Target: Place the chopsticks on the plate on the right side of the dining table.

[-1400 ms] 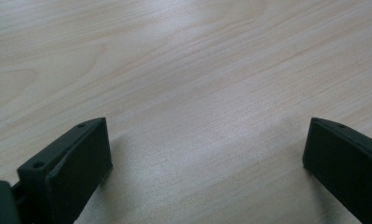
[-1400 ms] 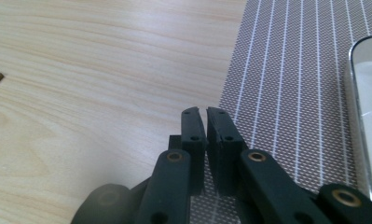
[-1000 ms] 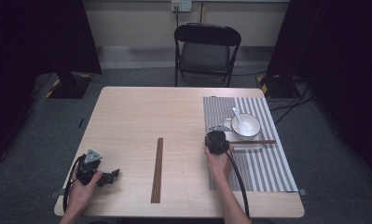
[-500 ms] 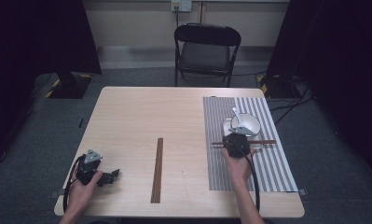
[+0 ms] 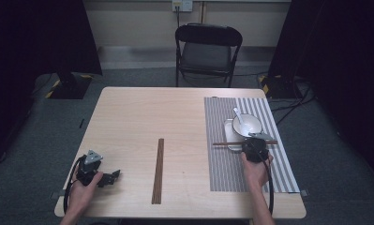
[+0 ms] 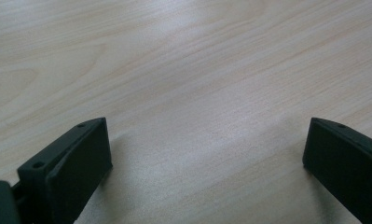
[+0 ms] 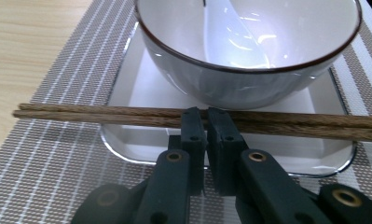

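Right gripper point(image 7: 206, 114): jaws nearly shut, a thin slit between them, tips at the chopsticks point(image 7: 104, 114) and just in front of them; whether pinching or only touching, cannot tell. Chopsticks lying side by side across the near rim of a white square plate point(image 7: 127, 140), ends overhanging onto the striped mat point(image 7: 44, 168). Bowl point(image 7: 230, 84) with dark rim standing on the plate just behind, white spoon point(image 7: 230, 37) resting inside.

From above: right gripper point(image 5: 255, 149) over the mat point(image 5: 227, 173) at the table's point(image 5: 142, 117) right edge, hand point(image 5: 256, 171) behind it, chopsticks point(image 5: 222, 143) sticking out to either side, bowl point(image 5: 246, 124) beyond. Left gripper point(image 5: 102, 176) near the front left corner, held low in the left hand point(image 5: 81, 192). Second pair of chopsticks point(image 5: 158, 170) lying straight near the middle of the front edge, well apart from both grippers. Black folding chair point(image 5: 208, 51) past the far edge.

Left gripper point(image 6: 207, 154) up close: jaws wide apart, bare pale wood between them, nothing held or touched.

Wood grain and mat weave plain in the close views, lost from above; chair and second pair seen from above. No brand, label or writing readable anywhere.
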`<state>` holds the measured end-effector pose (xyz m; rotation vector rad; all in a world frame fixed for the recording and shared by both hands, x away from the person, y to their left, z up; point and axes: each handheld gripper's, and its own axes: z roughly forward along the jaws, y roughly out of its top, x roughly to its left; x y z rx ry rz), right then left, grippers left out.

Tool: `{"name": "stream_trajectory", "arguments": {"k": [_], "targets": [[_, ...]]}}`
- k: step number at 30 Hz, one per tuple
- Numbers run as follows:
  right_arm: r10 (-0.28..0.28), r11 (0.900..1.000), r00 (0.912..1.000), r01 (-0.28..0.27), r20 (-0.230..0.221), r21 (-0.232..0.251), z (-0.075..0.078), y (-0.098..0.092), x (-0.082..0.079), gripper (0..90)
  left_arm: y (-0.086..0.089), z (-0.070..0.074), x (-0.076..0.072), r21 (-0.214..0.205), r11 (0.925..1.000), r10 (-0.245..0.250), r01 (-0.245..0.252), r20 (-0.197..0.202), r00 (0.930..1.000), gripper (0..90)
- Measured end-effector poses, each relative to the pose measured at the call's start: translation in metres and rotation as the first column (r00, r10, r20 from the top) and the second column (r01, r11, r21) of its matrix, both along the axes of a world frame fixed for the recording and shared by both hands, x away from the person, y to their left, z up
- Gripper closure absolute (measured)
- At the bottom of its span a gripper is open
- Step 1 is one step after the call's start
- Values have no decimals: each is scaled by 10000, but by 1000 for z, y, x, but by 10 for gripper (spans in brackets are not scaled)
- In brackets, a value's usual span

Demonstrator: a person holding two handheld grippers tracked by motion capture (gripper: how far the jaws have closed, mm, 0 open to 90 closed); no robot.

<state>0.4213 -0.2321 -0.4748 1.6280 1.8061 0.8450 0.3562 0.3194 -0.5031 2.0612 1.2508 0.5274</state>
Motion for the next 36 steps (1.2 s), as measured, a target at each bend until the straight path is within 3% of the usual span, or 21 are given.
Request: {"name": "stream_trajectory", "arguments": {"k": [16,36], "targets": [[-436,9990,9990,436,12,-113,-8,-17,-1,849,0,0,0,-11,10000,-4,4,-2,10000,4],[-793,9967,9968,794,17,-139,-6,-31,-2,818,0,0,0,-3,10000,-4,4,2,10000,4]]}}
